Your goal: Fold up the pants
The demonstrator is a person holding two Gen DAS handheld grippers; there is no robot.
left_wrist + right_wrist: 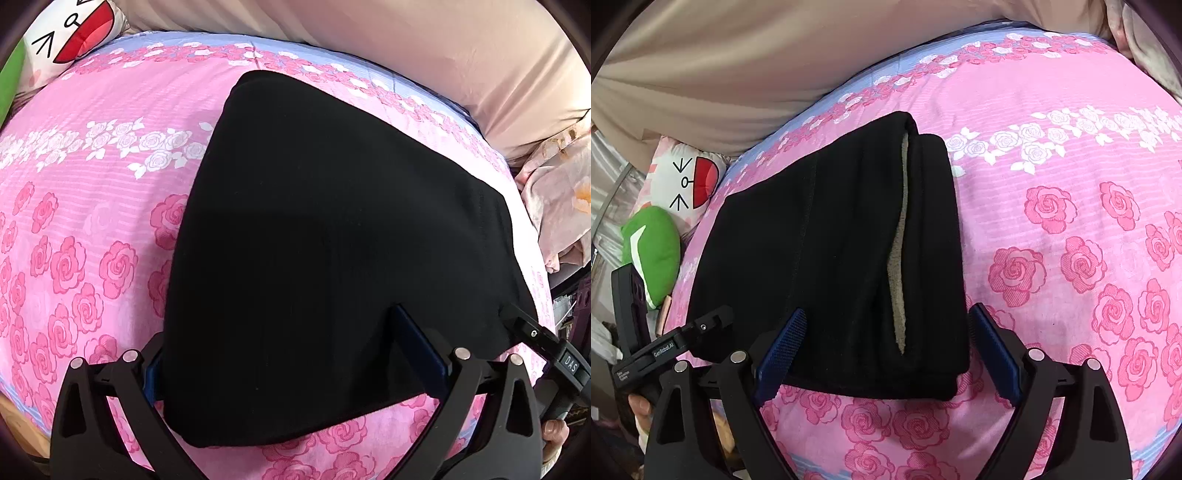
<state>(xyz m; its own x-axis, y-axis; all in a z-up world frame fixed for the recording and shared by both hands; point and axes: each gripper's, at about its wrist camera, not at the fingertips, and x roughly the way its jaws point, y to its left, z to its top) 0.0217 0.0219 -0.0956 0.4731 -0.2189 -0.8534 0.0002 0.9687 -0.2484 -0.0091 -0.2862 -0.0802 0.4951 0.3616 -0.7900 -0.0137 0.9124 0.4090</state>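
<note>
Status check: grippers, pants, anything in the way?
Left gripper and right gripper open, straddling black pants. Pants folded on rose bedsheet. Nothing in the way.

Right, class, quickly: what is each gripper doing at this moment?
Left gripper: open, straddling the near edge of the folded black fleece-lined pants, not clamped.
Right gripper: open, around the pants' near end, holding nothing.

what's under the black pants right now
The black pants lie folded on the pink rose bedsheet. Only sheet shows around them; whatever lies beneath the folds is covered.
</note>
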